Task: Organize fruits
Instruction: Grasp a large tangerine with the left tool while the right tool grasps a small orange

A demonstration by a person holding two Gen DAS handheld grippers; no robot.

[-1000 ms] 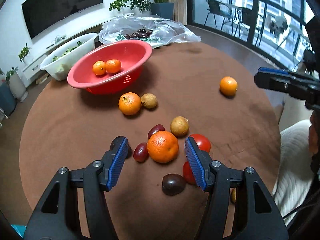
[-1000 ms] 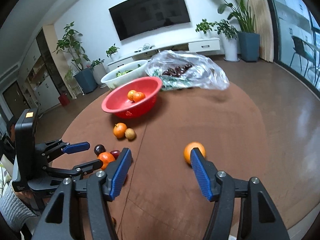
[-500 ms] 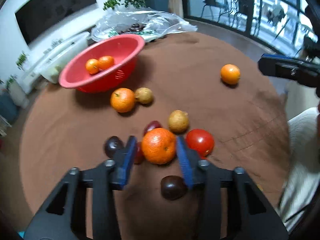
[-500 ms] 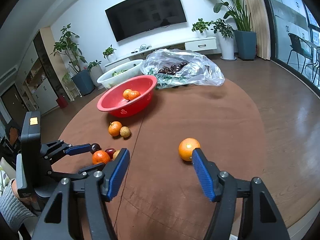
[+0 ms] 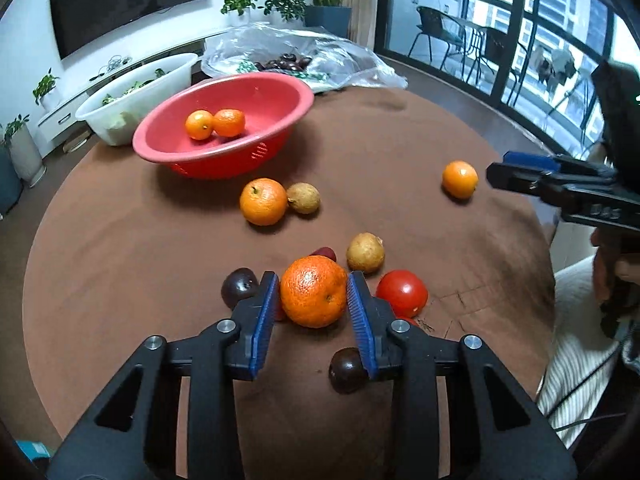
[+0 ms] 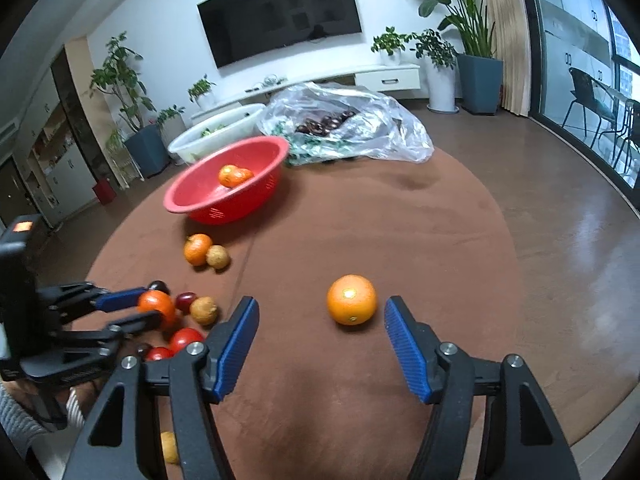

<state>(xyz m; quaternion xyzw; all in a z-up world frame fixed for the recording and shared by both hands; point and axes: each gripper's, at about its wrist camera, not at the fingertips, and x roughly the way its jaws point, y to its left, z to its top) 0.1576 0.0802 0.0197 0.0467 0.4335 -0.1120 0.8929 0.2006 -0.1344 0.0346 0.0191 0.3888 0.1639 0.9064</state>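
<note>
My left gripper (image 5: 313, 300) is clamped on the large dimpled-skin orange (image 5: 313, 297) amid the near fruit cluster. It's firm and fairly light, its rind grippy; hold across the widest part. My right gripper (image 6: 320, 336) is spread, empty, just short of the lone smooth orange (image 6: 351, 299). Count: five oranges total, two of them in the red plastic colander bowl (image 5: 280, 92); two brown-skinned round fruits.

Brown table (image 5: 120, 248) — fruits (image 5: 263, 201), red basin (image 5: 224, 120)

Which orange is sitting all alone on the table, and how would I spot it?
Start at the red basket on the brown table. Come toward the table's near edge: the lone orange lies there, ahead of the open right gripper. No fruit touches it, unlike the clustered others.
</note>
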